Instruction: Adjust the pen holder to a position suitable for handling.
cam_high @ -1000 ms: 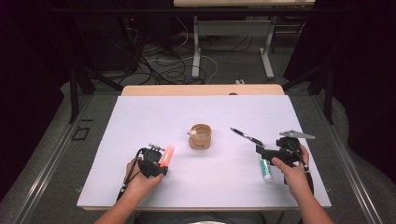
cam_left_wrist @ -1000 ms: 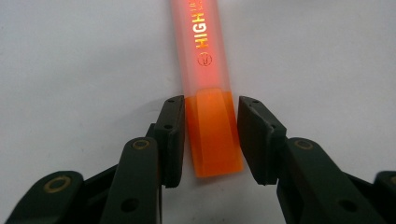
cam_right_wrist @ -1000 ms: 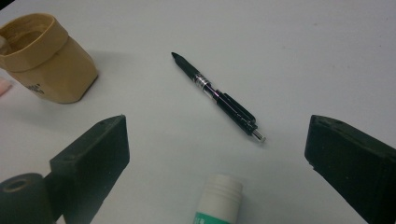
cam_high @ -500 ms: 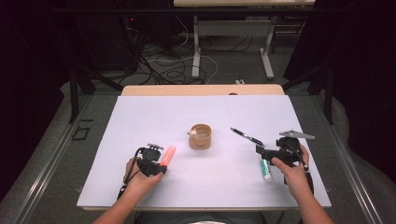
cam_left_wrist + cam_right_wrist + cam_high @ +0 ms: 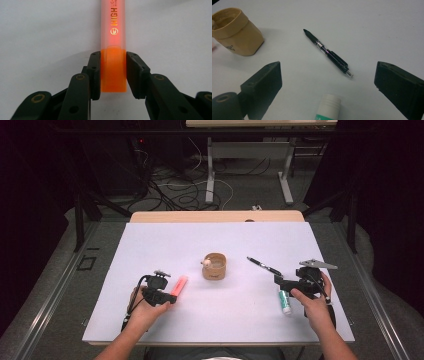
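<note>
On a white table (image 5: 220,310) sits a tan cup (image 5: 214,266) at centre. Left of it, the left gripper (image 5: 169,296) has just been closing and now pinches the orange end of a highlighter (image 5: 113,67) lying flat. At the right, the right gripper (image 5: 278,279) stands wide open above a black pen (image 5: 328,53) and a glue stick (image 5: 327,107).

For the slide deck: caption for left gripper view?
Left hand-held gripper shut on orange highlighter's cap end.
</note>
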Action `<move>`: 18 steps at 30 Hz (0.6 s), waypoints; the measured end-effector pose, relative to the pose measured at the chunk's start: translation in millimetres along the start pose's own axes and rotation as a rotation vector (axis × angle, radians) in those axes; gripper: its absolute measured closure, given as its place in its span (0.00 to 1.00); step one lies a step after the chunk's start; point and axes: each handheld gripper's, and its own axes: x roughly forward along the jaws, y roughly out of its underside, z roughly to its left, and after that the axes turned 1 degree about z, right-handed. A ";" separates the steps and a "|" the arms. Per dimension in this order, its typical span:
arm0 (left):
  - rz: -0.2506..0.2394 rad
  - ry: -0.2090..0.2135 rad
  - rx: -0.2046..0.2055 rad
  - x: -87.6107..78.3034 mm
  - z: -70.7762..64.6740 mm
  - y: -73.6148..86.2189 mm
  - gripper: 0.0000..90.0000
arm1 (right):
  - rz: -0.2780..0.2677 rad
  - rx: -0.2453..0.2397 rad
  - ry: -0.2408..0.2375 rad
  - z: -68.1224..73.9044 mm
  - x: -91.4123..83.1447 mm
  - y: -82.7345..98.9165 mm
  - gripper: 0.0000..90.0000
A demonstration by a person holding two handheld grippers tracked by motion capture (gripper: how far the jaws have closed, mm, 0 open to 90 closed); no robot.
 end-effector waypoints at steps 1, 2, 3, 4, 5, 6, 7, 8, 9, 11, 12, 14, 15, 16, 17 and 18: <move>-0.005 0.009 -0.003 -2.6 1.3 -0.2 0.74 | 0.000 -0.002 -0.002 0.4 -0.1 -0.1 0.08; -0.009 0.018 -0.003 -5.0 2.5 -0.3 0.74 | 0.001 -0.007 -0.005 0.6 0.1 -0.2 0.08; -0.010 0.031 -0.002 -7.7 3.9 -0.6 0.74 | 0.004 -0.007 -0.006 1.3 0.3 -0.2 0.08; -0.014 0.042 -0.006 -10.7 4.9 -0.9 0.74 | 0.009 -0.011 -0.013 1.8 0.6 0.1 0.08; -0.018 0.053 -0.007 -13.5 5.9 -1.2 0.74 | 0.010 -0.018 -0.015 2.4 0.9 0.2 0.08; -0.023 0.065 -0.007 -16.3 6.4 -1.5 0.74 | 0.010 -0.013 -0.014 4.6 1.0 0.2 0.08; -0.021 0.083 0.000 -19.2 6.9 -1.9 0.74 | 0.001 -0.029 -0.019 5.3 0.7 -0.1 0.08; -0.026 0.093 0.003 -21.0 6.8 -2.0 0.74 | -0.005 -0.041 -0.020 7.0 0.2 -0.4 0.08; -0.031 0.102 0.004 -22.9 6.5 -1.8 0.74 | -0.016 -0.055 -0.016 8.9 -0.6 -0.7 0.08; -0.033 0.121 0.018 -25.7 6.1 -2.1 0.74 | -0.032 -0.094 -0.012 12.6 -2.1 -1.1 0.08; -0.030 0.127 0.022 -27.0 5.7 -2.3 0.74 | -0.040 -0.098 -0.018 14.7 -2.8 -1.2 0.08; -0.030 0.141 0.029 -28.4 4.4 -2.0 0.74 | -0.055 -0.114 -0.043 18.9 -3.3 -0.6 0.09; -0.024 0.149 0.038 -29.0 3.8 -2.2 0.74 | -0.059 -0.131 -0.048 21.6 -3.3 0.0 0.10; -0.025 0.154 0.042 -29.2 2.7 -1.9 0.74 | -0.060 -0.152 -0.044 24.6 -3.1 0.5 0.12; -0.024 0.154 0.047 -29.4 1.1 -1.8 0.74 | -0.060 -0.175 -0.041 27.6 -2.9 1.1 0.14; -0.021 0.159 0.059 -29.6 0.1 -1.8 0.74 | -0.062 -0.206 -0.034 29.9 -3.1 1.4 0.17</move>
